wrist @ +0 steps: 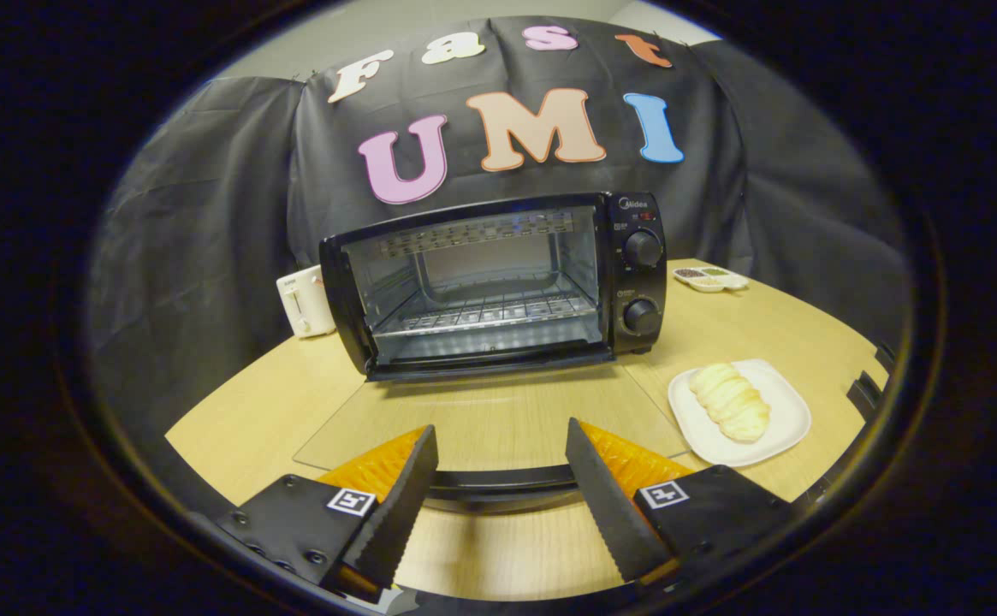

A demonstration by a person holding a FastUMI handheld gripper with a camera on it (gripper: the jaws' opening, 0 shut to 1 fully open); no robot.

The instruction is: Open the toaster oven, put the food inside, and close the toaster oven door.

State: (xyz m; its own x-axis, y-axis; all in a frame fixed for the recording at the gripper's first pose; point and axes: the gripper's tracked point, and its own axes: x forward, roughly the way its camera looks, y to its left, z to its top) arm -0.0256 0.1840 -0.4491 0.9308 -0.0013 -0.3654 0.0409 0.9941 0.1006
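A black toaster oven (498, 282) stands on the wooden table with its cavity and wire rack (485, 312) in plain sight. Its glass door (481, 395) is swung down flat toward me. The door's dark handle bar (507, 486) lies across the gap between my fingers. My gripper (498, 428) is open, its fingers wide apart and pressing on nothing. A pale braided bread (729, 400) rests on a white square plate (785, 428) to the right of the door, just beyond my right finger.
A small white toaster (305, 301) sits behind the oven's left side. A white divided dish (710, 278) with seasonings lies at the back right. Two knobs (642, 248) are on the oven's right panel. Black cloth walls the booth behind the table (250, 419).
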